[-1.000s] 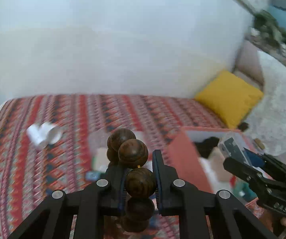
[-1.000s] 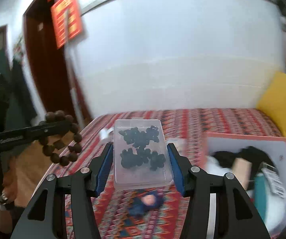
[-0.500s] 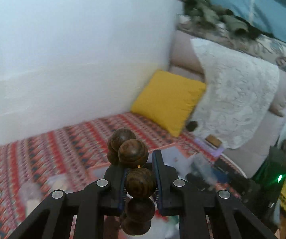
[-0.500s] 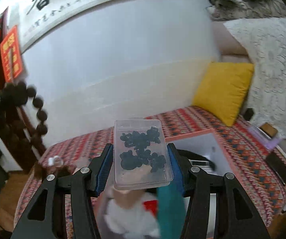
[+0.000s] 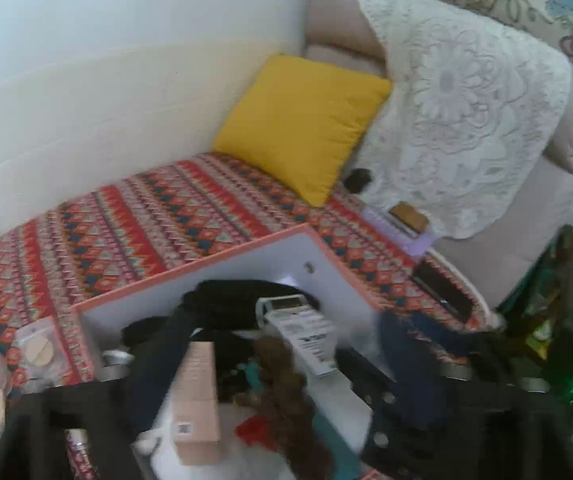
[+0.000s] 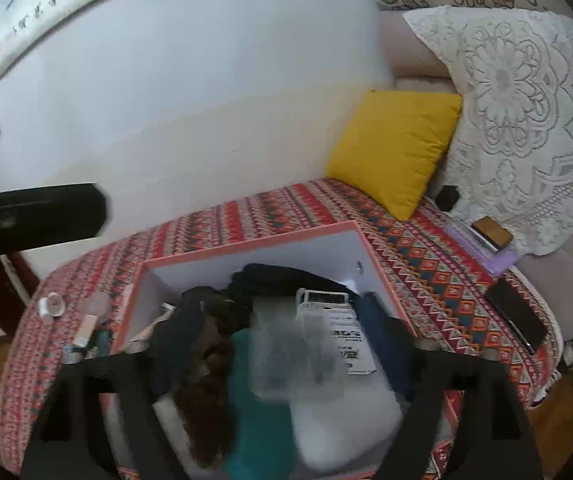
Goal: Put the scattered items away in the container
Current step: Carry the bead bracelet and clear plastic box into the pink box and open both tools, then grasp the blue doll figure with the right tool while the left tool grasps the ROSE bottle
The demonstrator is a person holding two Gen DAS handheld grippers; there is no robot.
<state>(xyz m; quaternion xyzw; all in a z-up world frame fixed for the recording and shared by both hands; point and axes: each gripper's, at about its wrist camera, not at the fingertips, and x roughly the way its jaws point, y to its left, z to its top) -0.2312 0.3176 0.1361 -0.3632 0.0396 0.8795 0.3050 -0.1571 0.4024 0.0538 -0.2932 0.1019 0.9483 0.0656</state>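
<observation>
Two grippers spread wide over the orange-rimmed box

Both claws hang above the container, each with its fingers far apart and blurred by motion. The left gripper has a wide gap between its fingers, and the brown bead string lies in that gap, smeared, down among the box contents; whether a finger touches it I cannot tell. The right gripper is likewise wide, with the clear plastic case blurred between its fingers, above the teal item and a white calculator. A pink carton leans in the near left of the box, with dark cloth bunched at the far side.

Left of the box, on the patterned cover, lie a small packet and a white cup-like item. At the far right a yellow cushion leans against a lace-draped sofa; a dark phone lies near the cover's right edge.
</observation>
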